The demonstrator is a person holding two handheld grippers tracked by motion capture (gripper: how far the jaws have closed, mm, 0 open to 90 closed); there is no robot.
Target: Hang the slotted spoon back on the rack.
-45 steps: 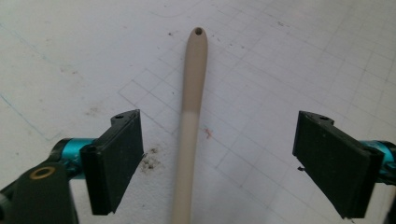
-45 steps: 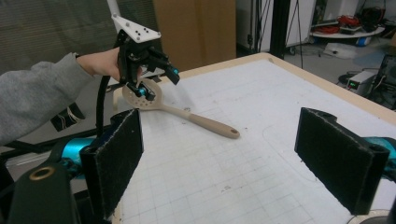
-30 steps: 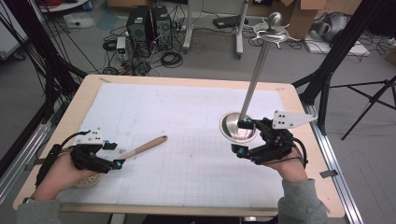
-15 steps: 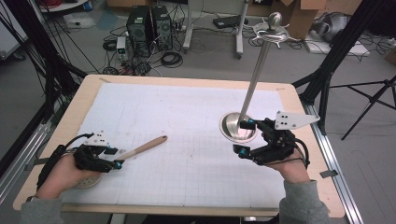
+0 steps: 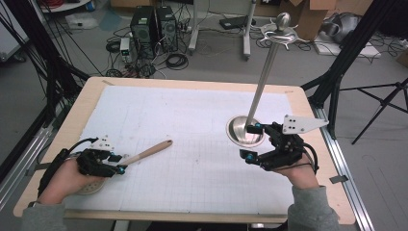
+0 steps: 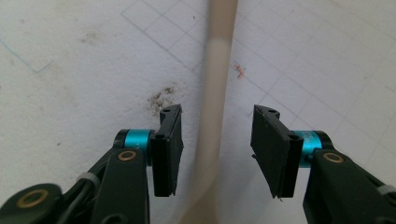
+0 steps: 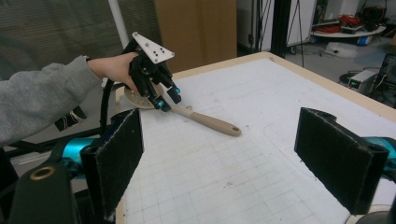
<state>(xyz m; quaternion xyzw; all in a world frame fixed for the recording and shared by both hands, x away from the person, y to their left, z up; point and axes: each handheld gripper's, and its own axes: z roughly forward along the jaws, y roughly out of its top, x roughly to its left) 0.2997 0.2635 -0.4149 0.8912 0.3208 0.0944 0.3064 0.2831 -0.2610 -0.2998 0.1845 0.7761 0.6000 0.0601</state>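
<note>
A pale wooden spoon (image 5: 144, 153) lies flat on the white gridded mat (image 5: 192, 110), well to the left of the round, shiny steel base (image 5: 243, 131) of a slim metal stand (image 5: 265, 67). The left gripper (image 5: 118, 163) straddles the spoon's smooth handle, its black padded jaws wide apart and not touching it. The right gripper (image 5: 251, 140) sits just beside the base, jaws wide and empty.

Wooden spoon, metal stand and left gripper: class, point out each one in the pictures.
wooden spoon (image 5: 148, 151): high view, middle of its handle.
metal stand (image 5: 261, 89): high view, midway up its tilted pole.
left gripper (image 6: 217, 149): left gripper view, between its open jaws, on the spoon handle lying there.
</note>
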